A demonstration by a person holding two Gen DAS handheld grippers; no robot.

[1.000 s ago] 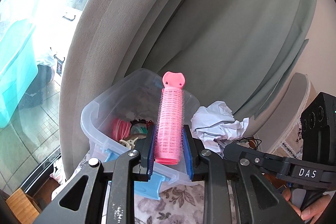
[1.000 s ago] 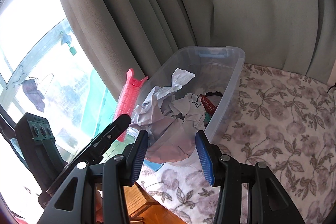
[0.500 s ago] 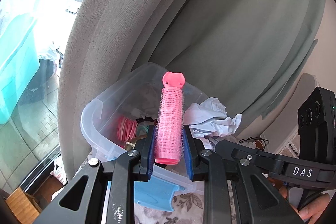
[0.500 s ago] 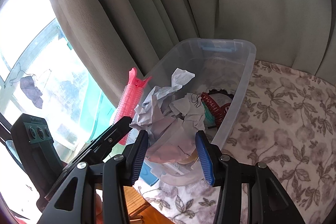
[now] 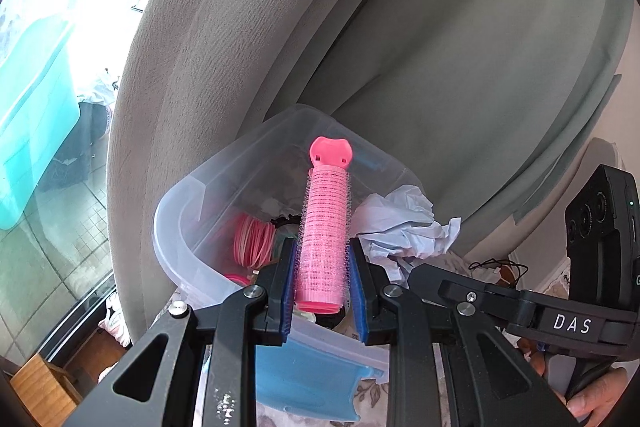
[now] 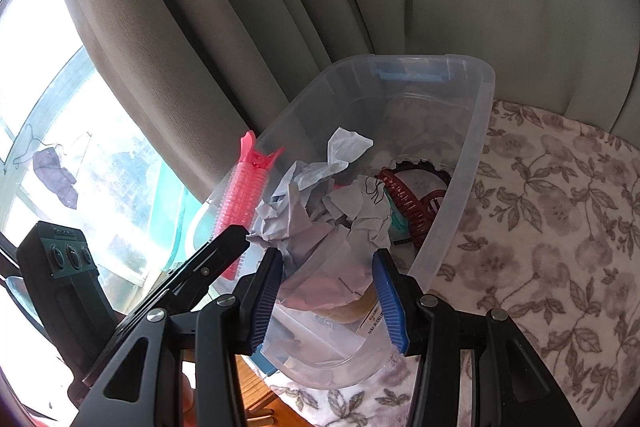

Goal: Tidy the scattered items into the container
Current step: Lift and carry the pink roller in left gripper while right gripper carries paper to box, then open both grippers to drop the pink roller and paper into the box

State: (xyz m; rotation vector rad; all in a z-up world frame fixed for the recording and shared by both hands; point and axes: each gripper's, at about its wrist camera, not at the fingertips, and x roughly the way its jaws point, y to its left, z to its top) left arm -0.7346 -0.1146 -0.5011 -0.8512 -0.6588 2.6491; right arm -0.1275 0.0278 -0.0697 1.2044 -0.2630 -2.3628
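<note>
My left gripper is shut on a pink hair roller clip, held upright over the near end of a clear plastic bin. The same pink hair roller clip shows at the bin's left side in the right wrist view. My right gripper is shut on a crumpled white paper, which hangs just above the clear plastic bin. The crumpled white paper also appears right of the roller. Inside the bin lie a pink coil, a dark red hair claw and other small items.
The bin stands on a floral cloth beside grey curtains. A blue lid latch hangs at the bin's near end. A window with a teal box outside lies to the left. A hand holds the right gripper's handle.
Both grippers have moved closer to the bin and further over it, each still holding its item. More of the bin's inside now shows.
</note>
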